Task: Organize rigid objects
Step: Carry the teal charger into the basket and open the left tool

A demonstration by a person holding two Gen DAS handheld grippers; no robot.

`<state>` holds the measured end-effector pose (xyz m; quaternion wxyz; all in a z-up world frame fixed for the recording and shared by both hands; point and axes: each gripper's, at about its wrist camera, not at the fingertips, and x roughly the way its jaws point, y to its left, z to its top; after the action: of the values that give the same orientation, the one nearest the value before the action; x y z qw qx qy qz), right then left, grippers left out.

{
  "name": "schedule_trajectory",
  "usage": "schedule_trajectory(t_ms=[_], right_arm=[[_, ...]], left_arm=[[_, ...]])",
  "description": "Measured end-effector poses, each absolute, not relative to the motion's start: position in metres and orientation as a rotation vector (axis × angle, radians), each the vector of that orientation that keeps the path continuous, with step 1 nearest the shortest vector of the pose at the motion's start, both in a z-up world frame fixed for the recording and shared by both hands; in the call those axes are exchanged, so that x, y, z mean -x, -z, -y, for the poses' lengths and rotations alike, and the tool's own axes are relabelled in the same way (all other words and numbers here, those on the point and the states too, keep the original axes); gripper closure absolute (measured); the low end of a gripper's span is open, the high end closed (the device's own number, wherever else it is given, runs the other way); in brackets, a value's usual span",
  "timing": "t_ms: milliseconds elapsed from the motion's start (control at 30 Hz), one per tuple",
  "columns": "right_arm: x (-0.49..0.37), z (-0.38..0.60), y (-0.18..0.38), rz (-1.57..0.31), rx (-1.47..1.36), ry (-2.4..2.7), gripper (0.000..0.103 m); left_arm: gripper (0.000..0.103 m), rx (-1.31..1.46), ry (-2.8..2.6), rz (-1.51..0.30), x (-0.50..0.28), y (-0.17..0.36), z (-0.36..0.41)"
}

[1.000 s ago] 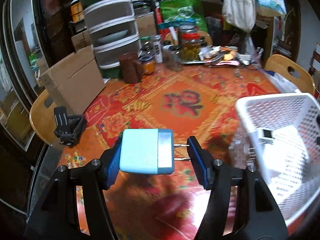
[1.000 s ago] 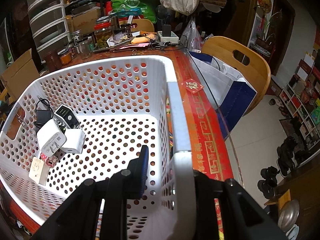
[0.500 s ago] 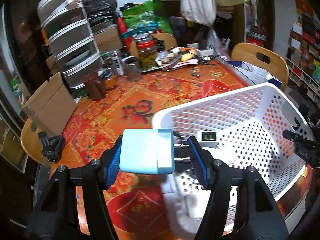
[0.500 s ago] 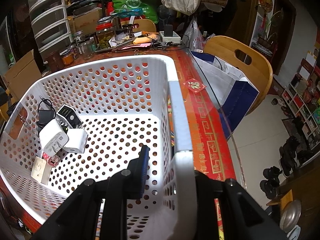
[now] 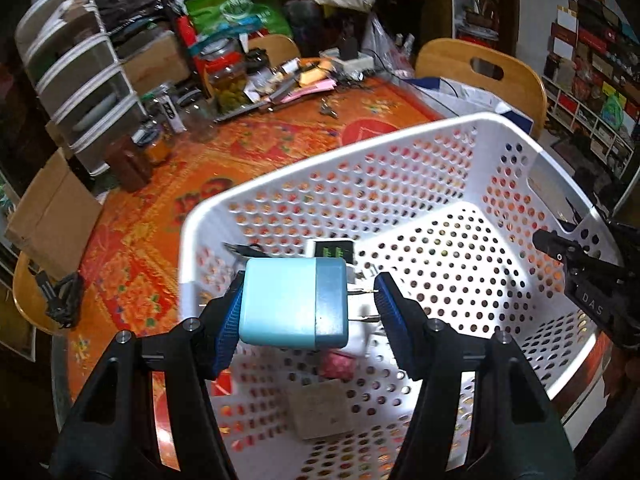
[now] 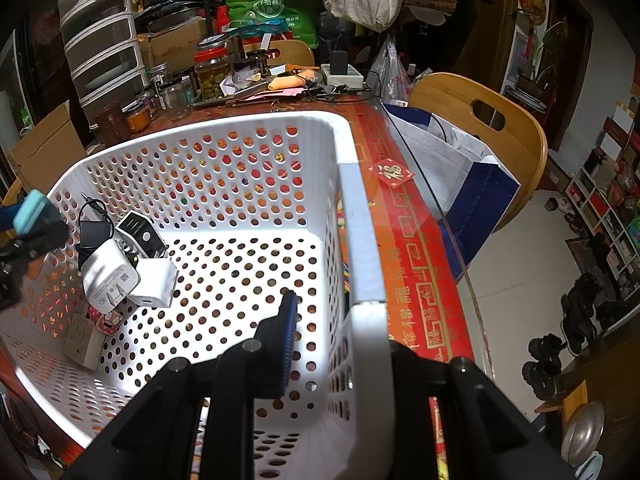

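Observation:
My left gripper (image 5: 308,286) is shut on a light blue wall charger (image 5: 288,304); one pad presses its body and the prongs meet the other pad. It hangs over the near left corner of the white perforated basket (image 5: 500,128). In the right wrist view the blue charger (image 6: 32,210) shows at the basket's left rim. My right gripper (image 6: 340,320) is shut on the basket's right wall (image 6: 360,240), one finger inside, the other hidden outside. On the basket floor lie two white chargers (image 6: 110,276), a black-and-white multi-port charger (image 6: 138,232), a black adapter with cable (image 6: 94,232) and a beige block (image 6: 84,340).
The table has a red-orange patterned cloth (image 5: 240,152). Jars (image 5: 230,80), plastic drawers (image 5: 76,80) and a cardboard box (image 5: 52,216) crowd the far and left sides. A black folded item (image 5: 60,296) lies on a chair. A wooden chair (image 6: 480,120) with a white-blue bag (image 6: 452,168) stands right.
My left gripper has carried the blue charger rightward from above the tablecloth to above the basket's inside. The right gripper and the basket have stayed put.

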<state>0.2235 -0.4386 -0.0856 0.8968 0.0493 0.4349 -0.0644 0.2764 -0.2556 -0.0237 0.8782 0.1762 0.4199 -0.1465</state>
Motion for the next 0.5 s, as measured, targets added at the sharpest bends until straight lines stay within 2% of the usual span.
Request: schedule_trajectory(t_ms=[500], right_arm=[[-0.224, 0.437, 0.084, -0.899, -0.103, 0.121, 0.08]], left_arm=[[0.043, -0.48, 0.364, -1.059, -0.281, 0.073, 0.299]])
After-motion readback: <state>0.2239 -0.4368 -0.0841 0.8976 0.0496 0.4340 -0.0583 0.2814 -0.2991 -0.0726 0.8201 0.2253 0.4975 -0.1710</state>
